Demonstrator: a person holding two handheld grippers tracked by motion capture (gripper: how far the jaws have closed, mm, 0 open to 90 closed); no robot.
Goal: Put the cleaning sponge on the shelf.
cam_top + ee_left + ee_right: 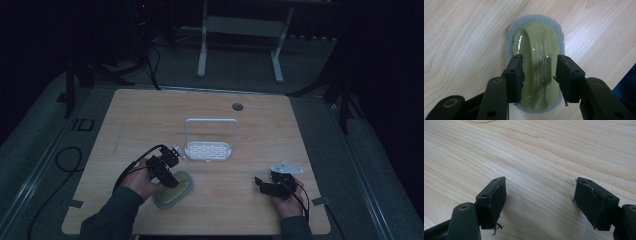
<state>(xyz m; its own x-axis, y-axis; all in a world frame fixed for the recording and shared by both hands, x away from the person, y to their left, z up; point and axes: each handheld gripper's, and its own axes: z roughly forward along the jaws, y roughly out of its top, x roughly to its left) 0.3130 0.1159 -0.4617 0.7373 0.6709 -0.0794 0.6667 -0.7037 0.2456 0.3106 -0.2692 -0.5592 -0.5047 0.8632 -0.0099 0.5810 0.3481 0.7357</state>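
We see a wood table point(150, 120). At 7 o'clock lies a sponge scrubber point(536, 62) w/ a glossy green handle on a grey pad. The left gripper point(539, 75) straddles that handle, jaws part open, prob. not yet gripping. The right gripper point(539, 202) rests at 5 o'clock, jaws wide, empty. A white rack point(209, 142) stands at centre. Risk: the slick handle could slip out, or the pad could tilt, if we close off-centre.

The room is dim. A light wooden table point(150, 115) with a round cable hole point(237, 106) stands on grey floor point(45, 130). Beyond it rise the white legs of another desk point(240, 30); black cables point(65, 160) lie left.
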